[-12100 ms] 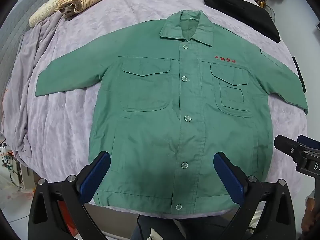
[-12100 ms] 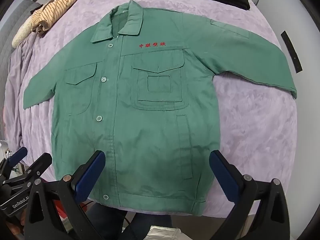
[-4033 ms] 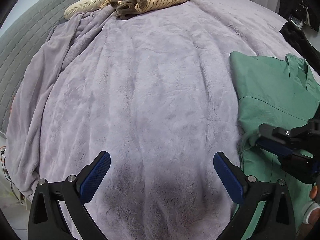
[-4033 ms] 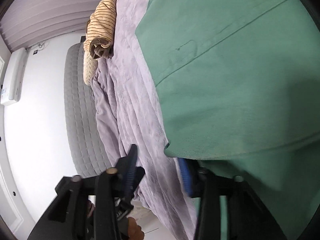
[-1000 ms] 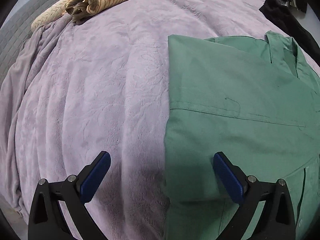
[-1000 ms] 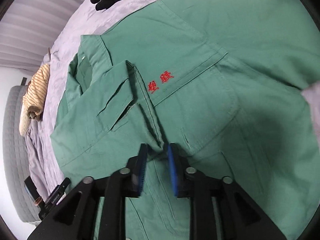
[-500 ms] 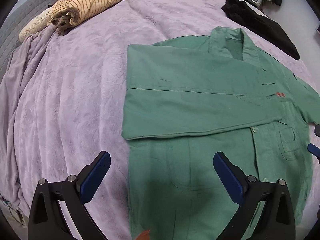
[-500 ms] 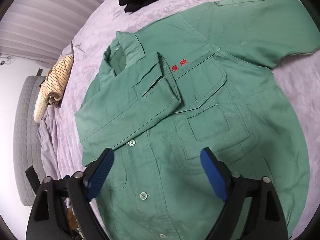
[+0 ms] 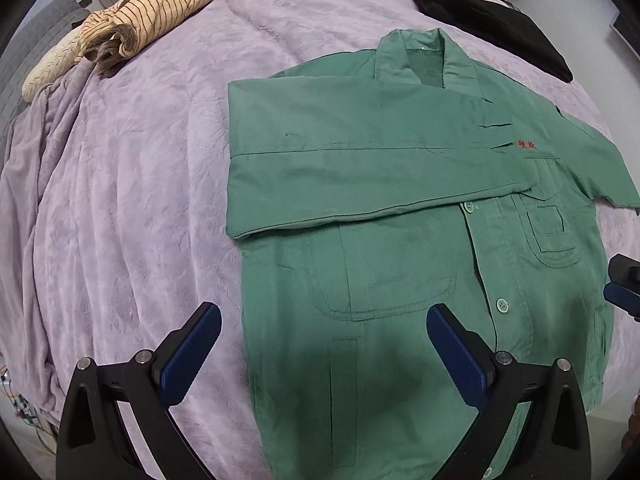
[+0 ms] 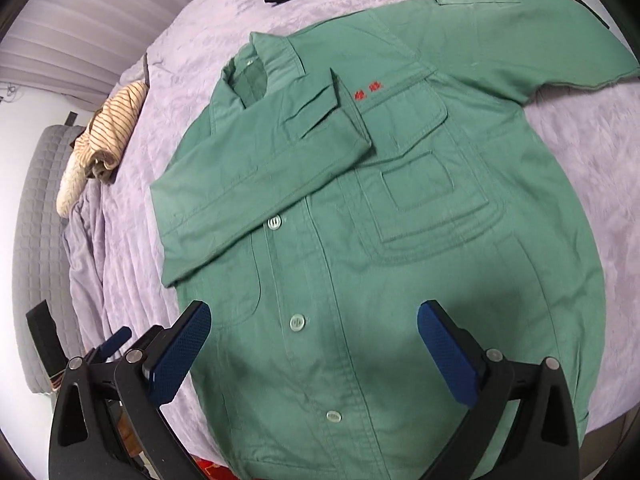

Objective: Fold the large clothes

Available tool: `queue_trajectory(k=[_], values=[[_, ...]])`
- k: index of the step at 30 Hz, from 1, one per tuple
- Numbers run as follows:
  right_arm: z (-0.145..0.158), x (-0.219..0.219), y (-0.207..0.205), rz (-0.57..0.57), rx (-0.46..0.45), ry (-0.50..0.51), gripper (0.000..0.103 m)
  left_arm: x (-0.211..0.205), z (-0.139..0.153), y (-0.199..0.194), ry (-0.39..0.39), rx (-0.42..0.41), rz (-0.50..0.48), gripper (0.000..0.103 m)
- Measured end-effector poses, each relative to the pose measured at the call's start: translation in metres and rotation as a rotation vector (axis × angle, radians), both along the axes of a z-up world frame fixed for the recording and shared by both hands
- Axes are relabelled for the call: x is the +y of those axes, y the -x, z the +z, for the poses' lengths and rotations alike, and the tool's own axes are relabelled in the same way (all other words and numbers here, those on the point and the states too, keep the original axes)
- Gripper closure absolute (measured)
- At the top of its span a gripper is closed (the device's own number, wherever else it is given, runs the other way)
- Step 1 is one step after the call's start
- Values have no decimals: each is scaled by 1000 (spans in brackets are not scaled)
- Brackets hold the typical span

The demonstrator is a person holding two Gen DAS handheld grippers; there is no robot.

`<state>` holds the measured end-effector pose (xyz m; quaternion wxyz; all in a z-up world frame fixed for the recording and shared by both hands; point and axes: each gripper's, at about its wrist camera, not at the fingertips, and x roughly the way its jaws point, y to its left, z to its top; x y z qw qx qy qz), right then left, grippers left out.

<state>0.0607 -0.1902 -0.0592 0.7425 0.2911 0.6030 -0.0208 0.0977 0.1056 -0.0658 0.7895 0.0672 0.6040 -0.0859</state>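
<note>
- On the lilac bedspread (image 9: 152,168) my green jacket (image 10: 400,264) lies flat, one sleeve (image 9: 360,168) folded across its chest.
- Left gripper (image 9: 320,356) gapes empty; right gripper (image 10: 312,348) is opening, nothing between.
- Cloth looks limp, mid-weight; I would pinch the spread sleeve's cuff (image 10: 592,76).

The green jacket (image 9: 400,168) is showing matt woven cloth with glossy plastic buttons (image 10: 297,321). The lilac blanket (image 9: 140,200) is looking plush and fuzzy. Blue textured pads (image 10: 446,352) are lining matt black plastic fingers.
</note>
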Motion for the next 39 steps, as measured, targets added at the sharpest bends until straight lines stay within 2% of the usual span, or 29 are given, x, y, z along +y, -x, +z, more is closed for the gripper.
queue_trajectory(k=[13, 17, 22, 29, 35, 39], values=[[9, 16, 25, -53, 29, -11, 0, -8, 3, 7, 9, 7, -104, 0], [6, 8, 27, -68, 33, -35, 0, -14, 1, 8, -9, 7, -88, 0], [2, -14, 27, -66, 17, -68, 0, -37, -8, 7, -18, 62, -99, 0], [-22, -81, 23, -70, 46, -135, 0, -96, -6, 14, -52, 65, -38, 0], [-35, -162, 19, -94, 52, -162, 0, -163, -9, 19, -39, 64, -30, 0], [-38, -229, 18, -168, 31, -175, 0, -205, -13, 18, -31, 88, -23, 0]])
